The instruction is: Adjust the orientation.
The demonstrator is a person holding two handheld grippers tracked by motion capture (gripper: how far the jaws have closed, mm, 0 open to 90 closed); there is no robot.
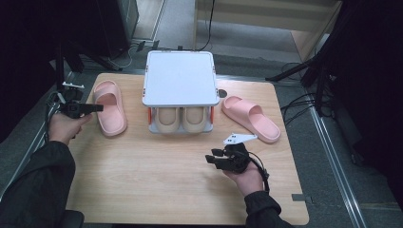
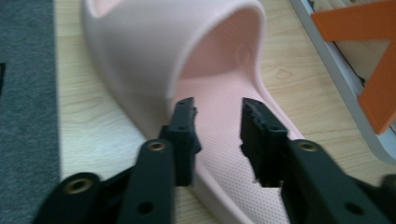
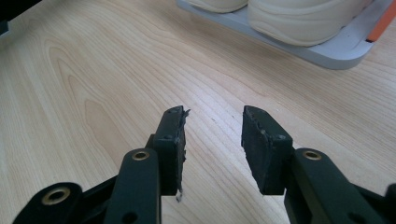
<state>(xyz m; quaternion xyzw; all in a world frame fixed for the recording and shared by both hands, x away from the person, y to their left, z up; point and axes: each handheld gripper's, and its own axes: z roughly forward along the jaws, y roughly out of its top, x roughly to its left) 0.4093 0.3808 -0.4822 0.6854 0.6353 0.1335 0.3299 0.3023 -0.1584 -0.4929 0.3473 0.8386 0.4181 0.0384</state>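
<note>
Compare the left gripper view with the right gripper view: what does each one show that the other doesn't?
Left gripper view alone: the pink slipper lying on the table just beyond the left gripper, whose fingers stand apart and clear of it. Right gripper view alone: the beige slippers on the rack's bottom shelf, beyond the open right gripper. Both: the wooden table and the grey rack.

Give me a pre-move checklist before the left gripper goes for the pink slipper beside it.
1. Left gripper jaws apart: ok.
2. Left pink slipper lined up: ok, its heel end sits between the jaws in the left gripper view.
3. Pads pressing on the slipper: not ok, no grip yet.
4. Right gripper free: ok, open over bare table.
5. Rack lower shelf free: not ok, beige shoes occupy it.
6. Right pink slipper clear of both hands: ok.
</note>
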